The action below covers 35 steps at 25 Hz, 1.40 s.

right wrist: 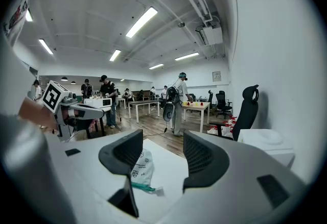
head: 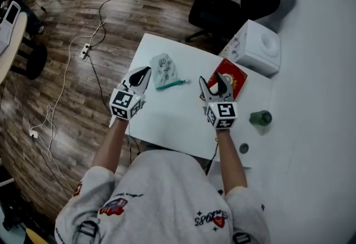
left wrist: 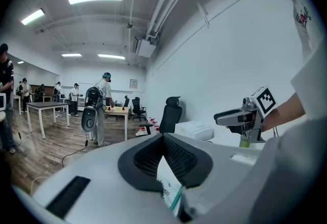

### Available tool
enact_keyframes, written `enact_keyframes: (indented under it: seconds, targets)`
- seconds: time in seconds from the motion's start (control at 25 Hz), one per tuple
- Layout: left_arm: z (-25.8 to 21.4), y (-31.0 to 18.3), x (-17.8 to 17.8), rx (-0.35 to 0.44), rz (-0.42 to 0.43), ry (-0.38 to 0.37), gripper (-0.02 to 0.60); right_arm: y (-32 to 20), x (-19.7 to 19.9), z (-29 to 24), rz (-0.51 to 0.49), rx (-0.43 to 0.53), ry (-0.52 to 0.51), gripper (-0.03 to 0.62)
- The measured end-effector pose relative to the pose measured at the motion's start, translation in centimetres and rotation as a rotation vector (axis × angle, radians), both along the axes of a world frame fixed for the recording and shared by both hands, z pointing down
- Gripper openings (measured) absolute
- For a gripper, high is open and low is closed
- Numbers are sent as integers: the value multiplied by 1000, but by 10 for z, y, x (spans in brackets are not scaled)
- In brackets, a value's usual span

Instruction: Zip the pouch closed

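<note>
A person in a grey sweatshirt [head: 161, 193] stands at a white worktop [head: 172, 120] with a gripper in each hand, both pointed away from the body.

The pouch [head: 164, 69], pale with small printed motifs, lies flat toward the worktop's far edge. Its green zipper band [head: 171, 85] runs along the end nearest the person. Whether the zip is open or closed is too small to tell.

The left gripper [head: 143, 74] has its jaws pressed together with nothing between them. Its tip is just beside the pouch, which lies at its 1 o'clock in the head view. Whether the two touch cannot be told.

The right gripper [head: 214, 85] holds its jaws wide apart and empty. The pouch lies at its 10 o'clock, clear of it. In the right gripper view the pouch shows through the gap between the jaws, farther off on the worktop.

A red packet [head: 230, 76] lies at the right gripper's 1 o'clock, partly behind its jaws, with a white box-shaped appliance [head: 257, 47] beyond it in the same direction. A green round object [head: 260, 118] sits at the right gripper's 4 o'clock and a small dark disc [head: 243, 148] at its 5 o'clock.

A black office chair [head: 222, 10] stands past the worktop's far edge at 12 o'clock. White cables [head: 61, 79] trail across the wooden floor [head: 72, 9] at 9 o'clock.
</note>
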State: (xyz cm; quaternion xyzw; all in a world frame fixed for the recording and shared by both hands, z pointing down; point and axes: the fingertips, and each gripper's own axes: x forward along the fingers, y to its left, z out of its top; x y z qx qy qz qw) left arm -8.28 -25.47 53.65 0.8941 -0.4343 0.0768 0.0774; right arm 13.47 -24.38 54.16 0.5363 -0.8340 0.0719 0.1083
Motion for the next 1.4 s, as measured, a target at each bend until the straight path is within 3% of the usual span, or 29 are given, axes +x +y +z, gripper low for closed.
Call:
enact_keyframes:
  seconds: [0.2, 0.72, 1.4]
  targets:
    - [21, 3, -7, -40, -14, -8, 6, -5, -1, 33, -31, -59, 34, 239]
    - [67, 5, -35, -123, -82, -27, 6, -32, -6, 116, -189, -214, 242, 225]
    - [105, 8, -69, -186, -186, -42, 6, -56, -25, 227, -585, -381, 632, 238]
